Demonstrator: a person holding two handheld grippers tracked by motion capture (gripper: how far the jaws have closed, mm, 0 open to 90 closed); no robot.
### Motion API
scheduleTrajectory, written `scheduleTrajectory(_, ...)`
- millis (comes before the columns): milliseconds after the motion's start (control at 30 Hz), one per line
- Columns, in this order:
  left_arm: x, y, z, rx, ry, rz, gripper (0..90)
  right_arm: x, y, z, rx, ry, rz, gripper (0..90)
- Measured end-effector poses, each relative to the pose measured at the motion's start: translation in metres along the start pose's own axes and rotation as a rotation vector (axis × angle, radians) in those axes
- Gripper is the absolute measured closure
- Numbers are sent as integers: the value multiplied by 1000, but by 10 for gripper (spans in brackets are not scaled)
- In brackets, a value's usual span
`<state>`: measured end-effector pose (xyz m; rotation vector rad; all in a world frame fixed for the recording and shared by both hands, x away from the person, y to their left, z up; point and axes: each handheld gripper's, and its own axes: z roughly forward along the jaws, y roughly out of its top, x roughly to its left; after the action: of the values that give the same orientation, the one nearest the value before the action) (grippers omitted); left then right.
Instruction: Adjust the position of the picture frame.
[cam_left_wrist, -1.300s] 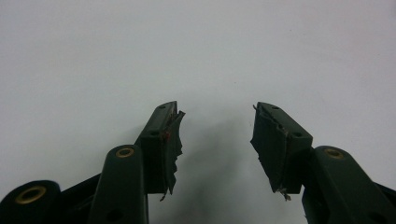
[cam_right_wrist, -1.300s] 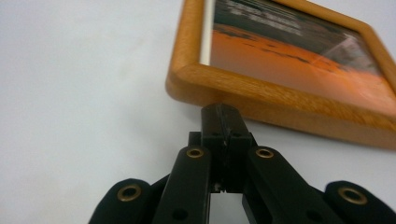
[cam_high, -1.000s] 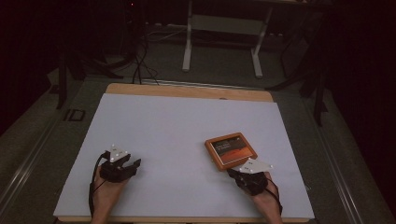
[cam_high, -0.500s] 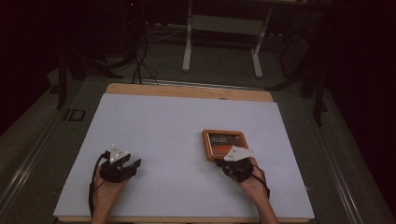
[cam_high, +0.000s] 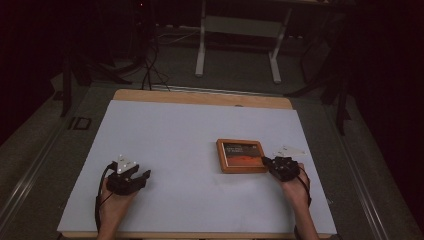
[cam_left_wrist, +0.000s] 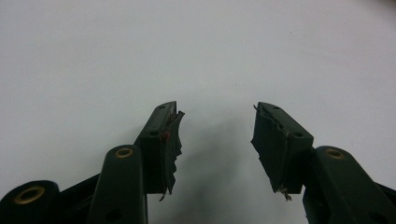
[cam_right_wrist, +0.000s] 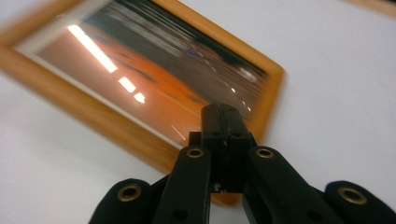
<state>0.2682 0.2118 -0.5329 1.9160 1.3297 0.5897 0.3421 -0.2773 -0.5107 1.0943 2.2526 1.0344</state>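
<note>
A wooden picture frame (cam_high: 241, 155) with an orange and dark picture lies flat on the white table top (cam_high: 190, 135), right of the middle. My right gripper (cam_high: 265, 161) is shut with nothing between its jaws, and its tips sit at the frame's right edge. In the right gripper view the closed tips (cam_right_wrist: 224, 120) overlap the near corner of the blurred picture frame (cam_right_wrist: 140, 79); whether they touch it I cannot tell. My left gripper (cam_high: 143, 179) rests near the front left of the table. Its jaws stand open (cam_left_wrist: 217, 140) over bare white surface.
The white top ends in a wooden strip (cam_high: 200, 97) at the far edge. Beyond it a metal stand (cam_high: 237, 45) and cables (cam_high: 150, 75) lie on the dark floor. Both forearms enter from the front edge.
My right hand first moved left below the frame, then swung right to the frame's right edge. The frame has turned from tilted to nearly square with the table. The left gripper stayed put.
</note>
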Motion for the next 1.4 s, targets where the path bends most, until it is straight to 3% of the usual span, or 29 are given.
scheduleTrajectory(100,1,0,0,-2,1,-4,500,-15,-11,4,6,-15,70,900)
scheduleTrajectory(233,0,0,0,-1,0,-4,499,-19,-14,6,30,-36,79,900)
scheduleTrajectory(500,0,1,1,2,0,1,497,-20,-25,7,56,-6,120,900)
scheduleTrajectory(700,-2,1,3,2,-3,12,497,4,-29,2,60,46,66,900)
scheduleTrajectory(833,-4,2,3,1,-6,17,497,30,-24,2,52,106,-4,900)
scheduleTrajectory(867,-4,2,3,0,-6,17,497,42,-21,2,45,139,-38,900)
scheduleTrajectory(900,-4,2,3,1,-7,17,497,42,-21,2,45,139,-38,900)
scheduleTrajectory(933,-4,2,3,-1,-8,17,497,52,-17,3,47,166,-69,900)
scheduleTrajectory(1000,-4,2,2,-3,-9,17,497,60,-14,5,48,178,-88,900)
scheduleTrajectory(1133,-3,2,2,-4,-10,17,497,60,-13,7,44,172,-87,900)
scheduleTrajectory(1233,-2,1,1,-7,-10,13,497,54,-19,10,53,164,-44,900)
scheduleTrajectory(1400,-7,3,5,-6,-35,12,497,58,-19,8,57,179,-49,900)
